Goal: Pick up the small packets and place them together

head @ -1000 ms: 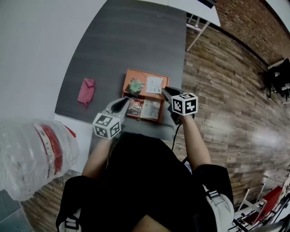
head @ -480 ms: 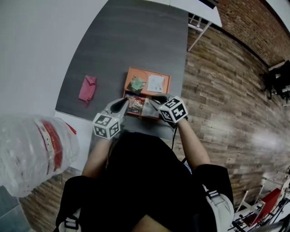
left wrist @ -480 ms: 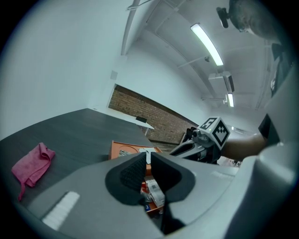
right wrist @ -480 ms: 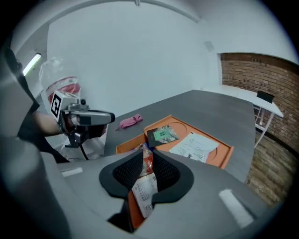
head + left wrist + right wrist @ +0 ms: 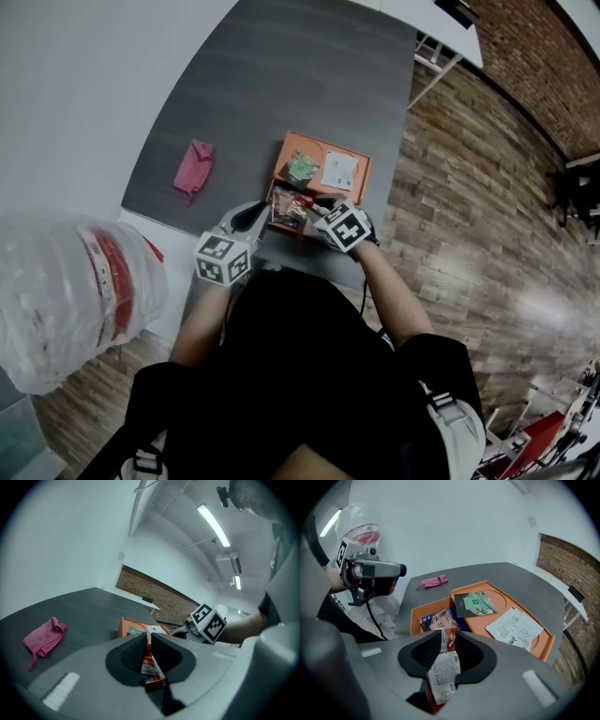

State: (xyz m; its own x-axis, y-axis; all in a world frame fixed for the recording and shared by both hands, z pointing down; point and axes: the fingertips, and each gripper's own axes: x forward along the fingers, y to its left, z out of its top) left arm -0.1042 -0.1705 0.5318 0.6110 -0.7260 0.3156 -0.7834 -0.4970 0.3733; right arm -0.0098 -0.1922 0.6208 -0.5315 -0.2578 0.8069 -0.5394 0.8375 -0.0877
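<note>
Dark grey counter (image 5: 281,75), both forearms reaching in from its near edge. Left hand-held gripper (image 5: 148,640) is near level, jaws clamped narrow on a red packet (image 5: 151,666). Right hand-held gripper (image 5: 446,641) is pitched steeply down over the orange tray (image 5: 506,599). Its jaws have just been opening, with a red-and-white packet (image 5: 444,672) between them, pads touching it. Both grips read only in the gripper views. Pink cloth (image 5: 194,165) lies farther out, left.

You stand at a dark grey table (image 5: 281,75) beside a white wall (image 5: 75,84); wood-plank floor (image 5: 469,206) runs along its right edge to a brick wall (image 5: 534,56). Strip lights (image 5: 213,525) glow on the ceiling above you.
</note>
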